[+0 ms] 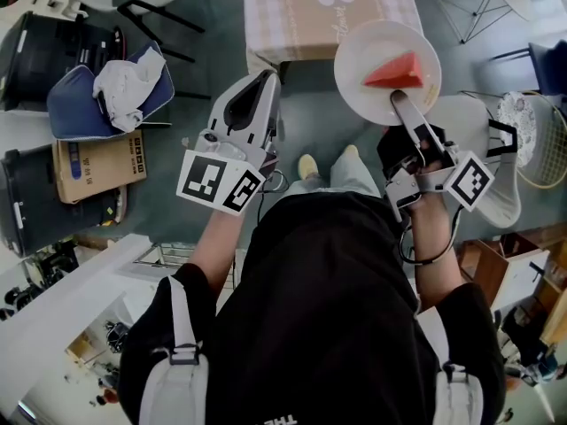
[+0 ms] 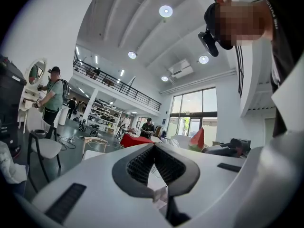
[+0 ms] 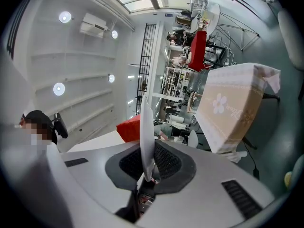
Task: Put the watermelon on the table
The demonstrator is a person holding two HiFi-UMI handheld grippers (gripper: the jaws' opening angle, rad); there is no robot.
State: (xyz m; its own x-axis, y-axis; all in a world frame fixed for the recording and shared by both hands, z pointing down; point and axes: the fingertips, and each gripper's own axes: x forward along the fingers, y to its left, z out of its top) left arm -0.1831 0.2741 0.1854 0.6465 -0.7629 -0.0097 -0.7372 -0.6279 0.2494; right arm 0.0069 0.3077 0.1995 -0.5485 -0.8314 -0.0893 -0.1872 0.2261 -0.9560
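Observation:
A red watermelon wedge (image 1: 394,71) lies on a round white plate (image 1: 368,38), and my right gripper (image 1: 399,97) is shut on the plate's near rim. The right gripper view shows the rim (image 3: 145,122) edge-on between the pads of the right gripper (image 3: 148,152), with the red wedge (image 3: 128,128) to its left. The table (image 1: 301,11), under a beige checked cloth with a flower print, stands just beyond and left of the plate; it also appears in the right gripper view (image 3: 232,108). My left gripper (image 1: 265,80) is shut and holds nothing. In its own view the left gripper (image 2: 154,145) sees the wedge (image 2: 197,140) off to the right.
A chair with a blue cushion and white cloth (image 1: 115,91) stands at the left, with a cardboard box (image 1: 93,166) and black bins beside it. A white chair (image 1: 496,162) is at the right. The person's shoes (image 1: 308,165) rest on the grey floor. Other people (image 2: 53,99) stand far off.

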